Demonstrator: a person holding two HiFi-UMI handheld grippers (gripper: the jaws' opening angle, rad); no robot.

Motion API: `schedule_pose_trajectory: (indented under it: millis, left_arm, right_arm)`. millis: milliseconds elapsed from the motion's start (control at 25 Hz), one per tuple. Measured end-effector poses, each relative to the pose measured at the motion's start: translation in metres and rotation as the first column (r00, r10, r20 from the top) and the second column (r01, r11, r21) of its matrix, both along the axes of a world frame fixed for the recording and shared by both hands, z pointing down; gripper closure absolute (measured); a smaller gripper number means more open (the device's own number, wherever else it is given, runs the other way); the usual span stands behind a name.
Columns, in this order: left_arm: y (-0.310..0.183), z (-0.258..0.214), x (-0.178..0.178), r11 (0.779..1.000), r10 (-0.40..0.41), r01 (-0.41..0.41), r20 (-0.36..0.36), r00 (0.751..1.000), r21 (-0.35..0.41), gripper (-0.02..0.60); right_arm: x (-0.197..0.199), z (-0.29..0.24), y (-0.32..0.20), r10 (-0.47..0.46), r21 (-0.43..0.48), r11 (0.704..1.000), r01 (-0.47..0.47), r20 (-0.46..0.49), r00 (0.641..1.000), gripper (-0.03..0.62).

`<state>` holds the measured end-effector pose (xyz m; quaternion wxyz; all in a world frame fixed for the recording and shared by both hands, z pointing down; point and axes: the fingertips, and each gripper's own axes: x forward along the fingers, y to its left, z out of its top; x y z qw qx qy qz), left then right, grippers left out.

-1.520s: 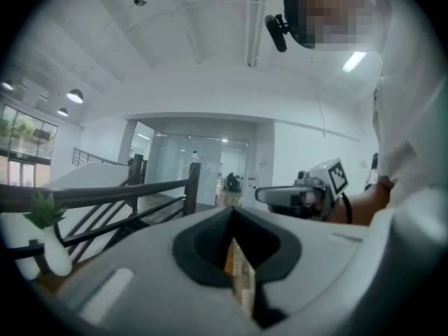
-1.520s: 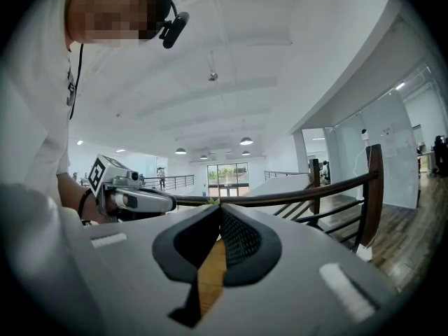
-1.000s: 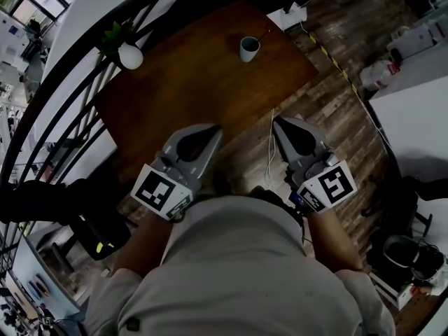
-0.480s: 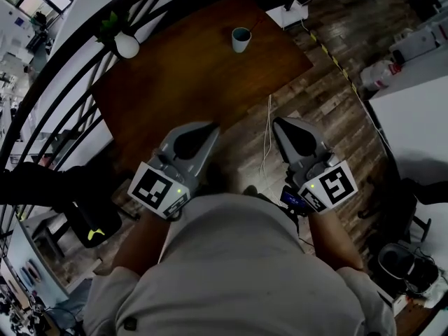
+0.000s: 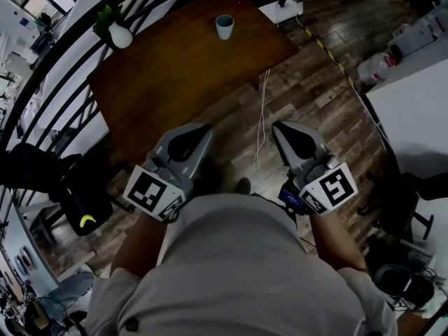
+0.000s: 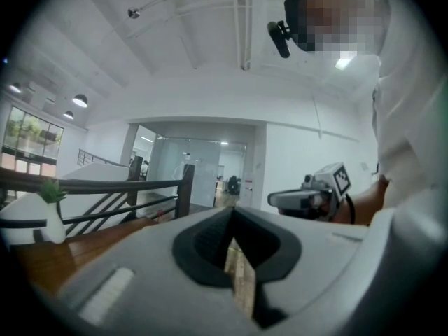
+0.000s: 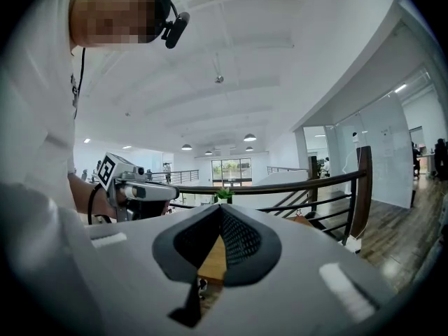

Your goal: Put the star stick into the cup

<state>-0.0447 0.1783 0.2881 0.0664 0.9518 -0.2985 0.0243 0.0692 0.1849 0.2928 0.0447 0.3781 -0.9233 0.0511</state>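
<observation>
Head view dim, murky; gripper views bright under ceiling lamps [image 7: 250,137] (fisheye bending, dark corners).

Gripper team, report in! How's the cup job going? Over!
Left gripper and right gripper shut, empty, near the body. Cup upright on far side of table, far from both; star stick not made out. Nothing in the way.

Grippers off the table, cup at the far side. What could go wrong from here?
The white cable lies on the floor between the person and the table: possible trip or snag when stepping in.
The cup stands near the table's far edge; a long reach could nudge it off.
The star stick cannot be made out; left gripper and right gripper are both shut, holding nothing.
</observation>
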Motion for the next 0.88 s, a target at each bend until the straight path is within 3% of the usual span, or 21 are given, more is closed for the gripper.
schedule_pose_trajectory:
  millis: [440,880]
  left_arm:
    - [0.102,0.000,0.045,0.999,-0.053,0.053,0.002,0.999,0.013,0.578]
    - [0.132,0.003,0.065,0.997,-0.081,0.081,-0.003,0.997,0.000,0.578]
  right_arm:
    - [0.051,0.003,0.105,-0.043,0.012,0.999,0.043,-0.010,0.999,0.588]
    - [0.069,0.008,0.133,-0.061,0.026,0.998,0.061,-0.005,0.998,0.588]
